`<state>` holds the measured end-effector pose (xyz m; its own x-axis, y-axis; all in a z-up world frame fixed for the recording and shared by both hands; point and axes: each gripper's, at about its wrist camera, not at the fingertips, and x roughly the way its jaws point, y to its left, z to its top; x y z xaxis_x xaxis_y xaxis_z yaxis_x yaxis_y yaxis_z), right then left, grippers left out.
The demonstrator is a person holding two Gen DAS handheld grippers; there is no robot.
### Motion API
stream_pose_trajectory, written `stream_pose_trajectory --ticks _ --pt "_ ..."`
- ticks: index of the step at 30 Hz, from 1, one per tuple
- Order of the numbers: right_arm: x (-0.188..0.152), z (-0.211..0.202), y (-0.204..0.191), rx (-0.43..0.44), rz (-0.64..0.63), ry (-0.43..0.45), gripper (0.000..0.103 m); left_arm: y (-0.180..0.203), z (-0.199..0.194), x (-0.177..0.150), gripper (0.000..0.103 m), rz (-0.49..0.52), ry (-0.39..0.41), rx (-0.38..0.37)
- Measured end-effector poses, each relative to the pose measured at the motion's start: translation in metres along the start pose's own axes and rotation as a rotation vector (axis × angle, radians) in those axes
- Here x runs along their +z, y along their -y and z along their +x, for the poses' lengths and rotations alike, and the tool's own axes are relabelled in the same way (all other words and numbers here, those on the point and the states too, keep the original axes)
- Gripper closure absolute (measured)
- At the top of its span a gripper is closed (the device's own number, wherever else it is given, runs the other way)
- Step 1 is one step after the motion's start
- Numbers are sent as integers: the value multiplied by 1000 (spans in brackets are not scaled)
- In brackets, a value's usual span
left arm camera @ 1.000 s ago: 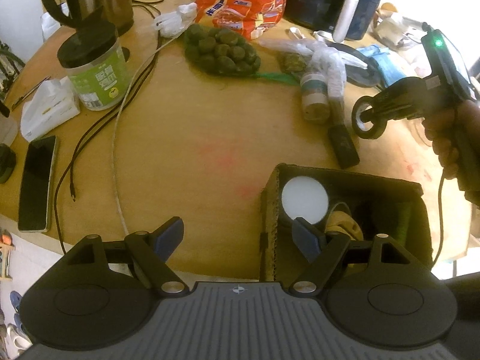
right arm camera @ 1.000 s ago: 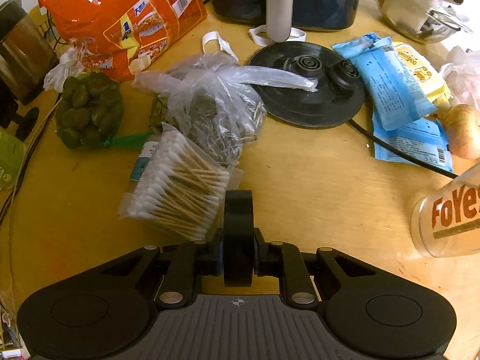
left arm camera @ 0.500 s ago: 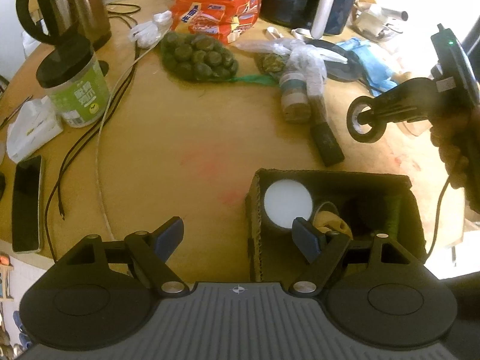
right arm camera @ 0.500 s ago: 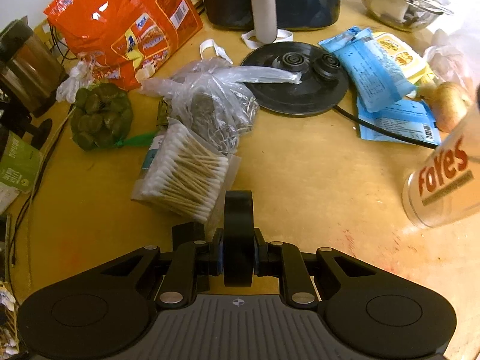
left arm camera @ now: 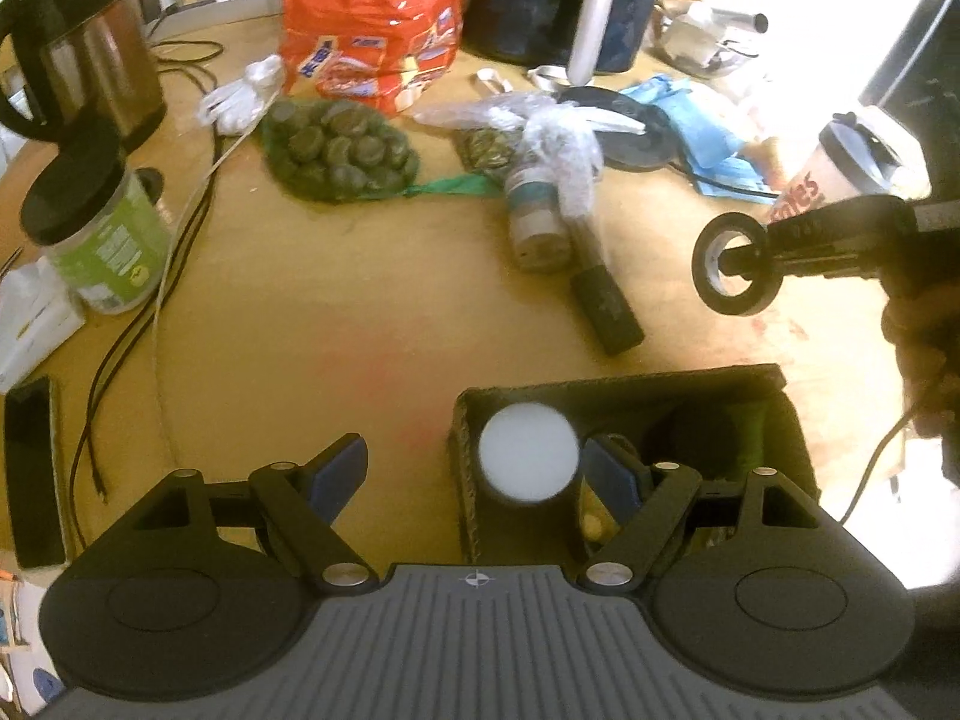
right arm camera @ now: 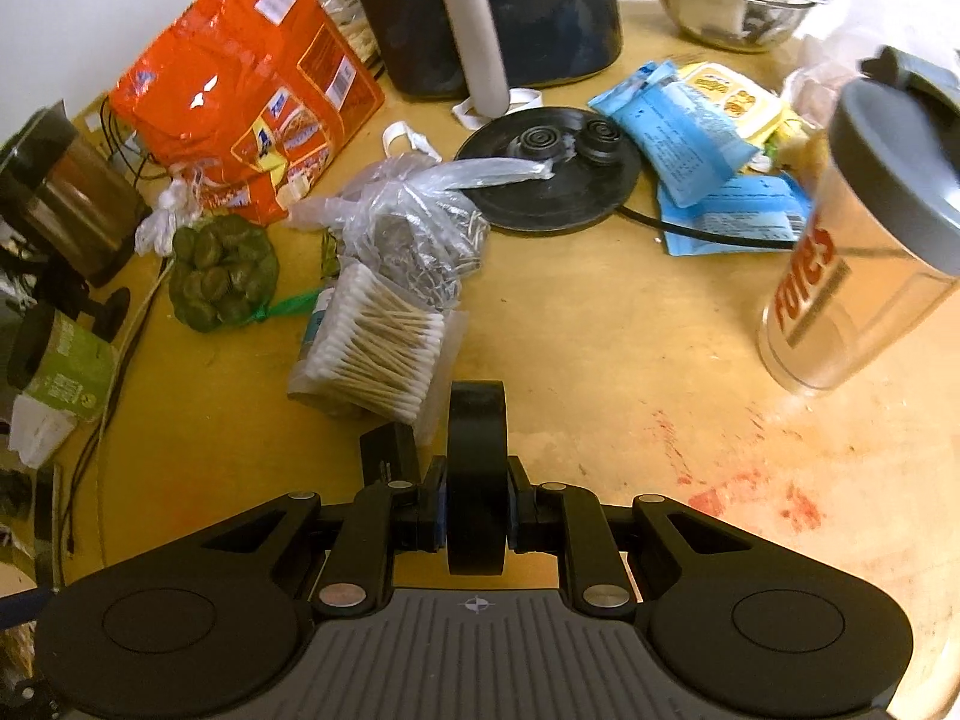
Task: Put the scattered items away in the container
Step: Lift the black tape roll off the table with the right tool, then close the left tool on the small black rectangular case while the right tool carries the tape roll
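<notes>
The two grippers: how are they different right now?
The left gripper has its jaws wide apart and holds nothing; the right gripper is shut on a black tape roll. The left hangs by the box; the right is over bare table. Both point downward.

"FoYes" on clear tumbler (right arm camera: 840, 300)

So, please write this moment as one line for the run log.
right gripper: shut on black tape roll, lifted off table | left gripper: open, empty, over box | tape not yet in box
</notes>
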<state>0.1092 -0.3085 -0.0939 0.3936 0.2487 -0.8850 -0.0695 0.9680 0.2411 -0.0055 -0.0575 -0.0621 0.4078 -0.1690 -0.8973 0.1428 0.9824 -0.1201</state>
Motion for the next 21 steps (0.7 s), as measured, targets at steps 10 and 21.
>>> stream_pose_trajectory --ticks 10,21 --pt "-13 -26 15 28 46 58 83 18 9 27 23 81 -1 -23" --pt "-37 -40 36 -36 90 94 83 42 41 52 23 181 -53 -49"
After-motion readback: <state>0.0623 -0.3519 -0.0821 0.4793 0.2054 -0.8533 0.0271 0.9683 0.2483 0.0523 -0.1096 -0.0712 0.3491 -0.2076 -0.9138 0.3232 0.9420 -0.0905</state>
